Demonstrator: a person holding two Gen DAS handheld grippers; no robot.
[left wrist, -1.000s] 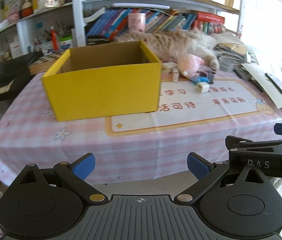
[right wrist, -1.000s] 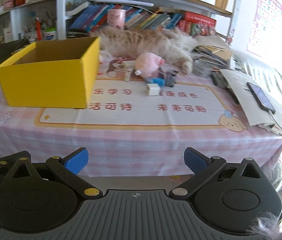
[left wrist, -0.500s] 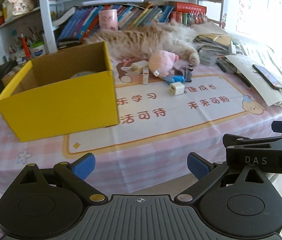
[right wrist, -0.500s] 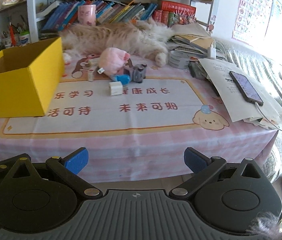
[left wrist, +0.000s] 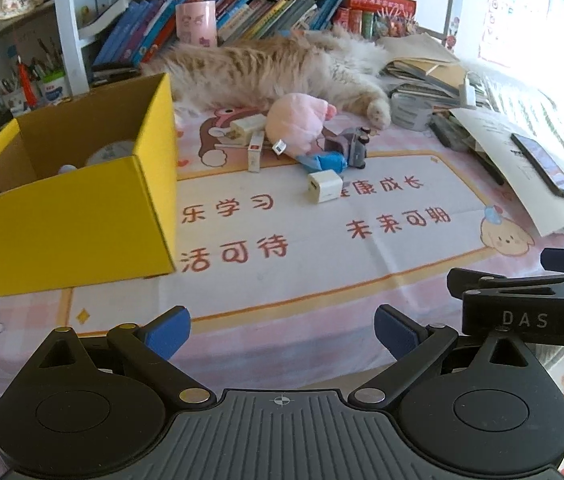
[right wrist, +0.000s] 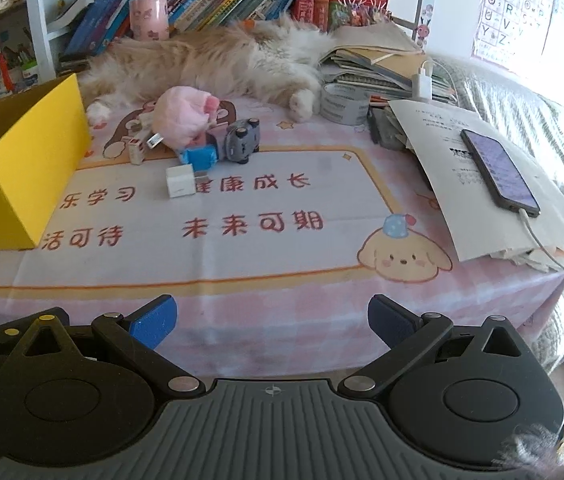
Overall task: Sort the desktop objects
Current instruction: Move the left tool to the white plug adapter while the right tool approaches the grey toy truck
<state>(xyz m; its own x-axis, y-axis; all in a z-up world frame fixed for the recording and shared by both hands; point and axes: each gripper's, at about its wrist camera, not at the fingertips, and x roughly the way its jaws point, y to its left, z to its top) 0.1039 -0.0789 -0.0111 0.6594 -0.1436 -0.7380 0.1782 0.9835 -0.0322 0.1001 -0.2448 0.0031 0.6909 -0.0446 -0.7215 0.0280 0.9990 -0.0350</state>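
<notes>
Two grippers, both empty and both with their blue-tipped fingers spread wide. The left gripper and the right gripper hang over the near edge of the table, not touching anything on it.

Biggest change from a second ago: both cameras have moved in and swung toward the right. In the left wrist view the yellow box used to sit dead centre; now it's pushed over to 9 o'clock, and you can see down into it, where something pale and round lies on the bottom (can't tell what). In the right wrist view the box has slid almost out of frame at 9 o'clock.

The loose stuff now sits around 12 o'clock, near the middle of the mat, well apart from both grippers. There's a pink plush toy, with a grey toy car just beside it on the right and a blue object touching the plush's lower edge. A white charger cube sits alone a bit closer to us. A small white stick and a white adapter lie at the plush's left side.

None of those things have shifted among themselves. A fluffy cat is sprawled behind the pile at 12 o'clock, same spot as before. A phone rests on papers at 3 o'clock.
</notes>
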